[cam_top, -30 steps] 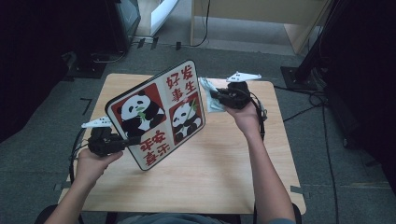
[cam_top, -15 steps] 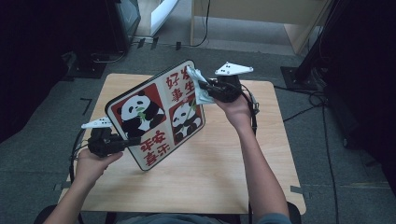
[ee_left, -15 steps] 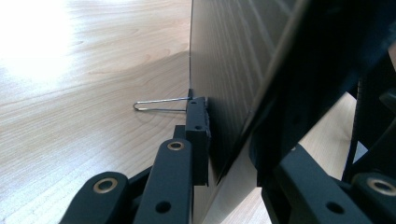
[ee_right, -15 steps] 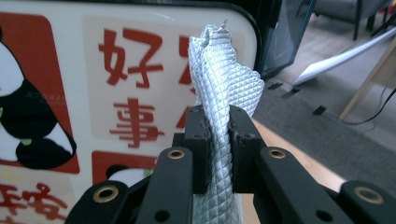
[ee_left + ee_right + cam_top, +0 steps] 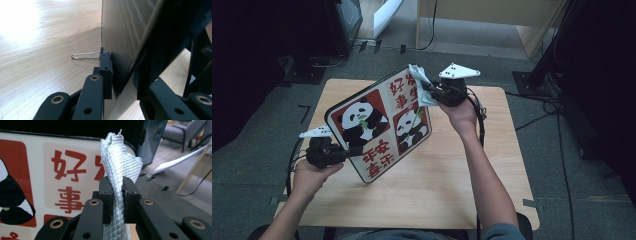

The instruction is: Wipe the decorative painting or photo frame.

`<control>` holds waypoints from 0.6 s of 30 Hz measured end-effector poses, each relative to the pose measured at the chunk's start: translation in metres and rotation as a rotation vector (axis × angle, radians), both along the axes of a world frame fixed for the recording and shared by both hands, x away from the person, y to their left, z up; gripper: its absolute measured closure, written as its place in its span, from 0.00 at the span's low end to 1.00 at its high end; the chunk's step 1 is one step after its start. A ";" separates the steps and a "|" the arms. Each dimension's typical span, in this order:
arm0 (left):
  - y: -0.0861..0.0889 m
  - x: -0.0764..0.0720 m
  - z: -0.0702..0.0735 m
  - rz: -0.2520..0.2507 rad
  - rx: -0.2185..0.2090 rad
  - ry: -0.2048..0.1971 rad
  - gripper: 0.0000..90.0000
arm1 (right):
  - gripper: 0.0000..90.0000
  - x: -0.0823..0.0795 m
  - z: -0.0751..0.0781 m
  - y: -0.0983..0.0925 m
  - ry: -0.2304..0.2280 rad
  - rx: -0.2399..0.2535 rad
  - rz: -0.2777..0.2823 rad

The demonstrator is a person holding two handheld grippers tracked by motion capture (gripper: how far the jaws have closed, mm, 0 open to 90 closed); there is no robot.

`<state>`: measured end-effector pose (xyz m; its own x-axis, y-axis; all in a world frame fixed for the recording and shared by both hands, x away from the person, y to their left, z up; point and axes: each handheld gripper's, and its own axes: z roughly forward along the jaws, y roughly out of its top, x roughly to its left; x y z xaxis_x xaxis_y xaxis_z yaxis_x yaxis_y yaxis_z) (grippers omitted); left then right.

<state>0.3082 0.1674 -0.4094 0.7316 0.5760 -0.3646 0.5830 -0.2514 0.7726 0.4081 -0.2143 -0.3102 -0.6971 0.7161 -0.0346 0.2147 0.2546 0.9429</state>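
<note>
Item: panda board [image 5: 377, 127], tilted above the table [image 5: 452, 200], which we clamp by its lower corner in the left gripper [image 5: 343, 152] while the right gripper [image 5: 432, 94] pinches a cloth [image 5: 117, 165] against its upper edge; risk: wiping pressure twists the board loose.

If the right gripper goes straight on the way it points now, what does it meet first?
Most likely the panda board. The right gripper is shut on a grey cloth, and the board's printed face stands just beyond the cloth. How close it is, I cannot judge.
</note>
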 end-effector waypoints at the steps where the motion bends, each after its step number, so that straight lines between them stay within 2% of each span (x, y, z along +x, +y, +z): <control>1: 0.000 0.000 0.000 0.000 0.001 -0.001 0.88 | 0.90 0.001 -0.002 0.000 0.013 0.007 0.007; 6: 0.000 -0.001 0.000 -0.001 0.010 -0.012 0.88 | 0.89 0.007 -0.008 0.006 0.016 0.001 0.019; 14: 0.000 -0.001 0.000 -0.006 0.010 -0.014 0.88 | 0.89 0.014 -0.018 0.011 0.052 0.005 0.034; 18: 0.000 -0.001 0.000 -0.009 0.011 -0.014 0.88 | 0.89 0.015 -0.022 0.014 0.055 -0.008 0.038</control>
